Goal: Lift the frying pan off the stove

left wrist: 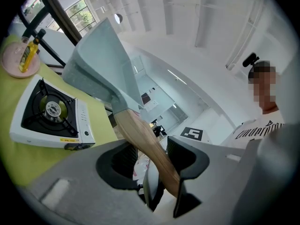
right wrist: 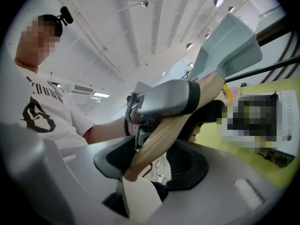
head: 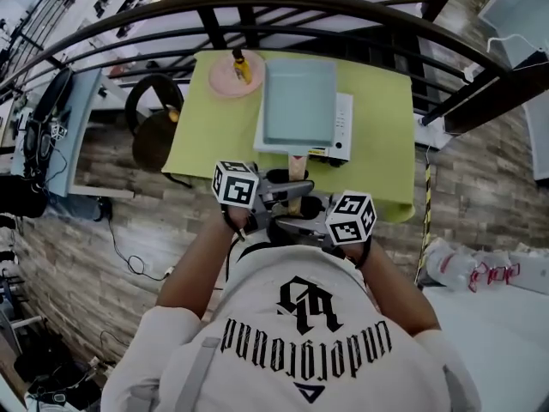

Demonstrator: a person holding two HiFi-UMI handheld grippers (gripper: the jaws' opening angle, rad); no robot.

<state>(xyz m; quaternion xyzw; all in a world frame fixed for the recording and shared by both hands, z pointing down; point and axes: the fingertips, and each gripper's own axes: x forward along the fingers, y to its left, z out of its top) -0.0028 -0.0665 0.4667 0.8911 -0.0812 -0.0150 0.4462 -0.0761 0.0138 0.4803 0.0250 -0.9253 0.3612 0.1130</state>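
The square pale grey-green frying pan hangs above the white single-burner stove, whose burner is bare. The pan's wooden handle points toward me. My left gripper is shut on the handle from the left, and my right gripper is shut on it just below from the right. In the left gripper view the pan tilts up and the handle runs down between the jaws of the left gripper. In the right gripper view the handle crosses the right gripper, with the left gripper clamped higher up.
The stove stands on a yellow-green table. A pink plate with a yellow oil bottle sits at the table's far left corner. A dark curved railing runs behind the table. A dark round object stands left of it.
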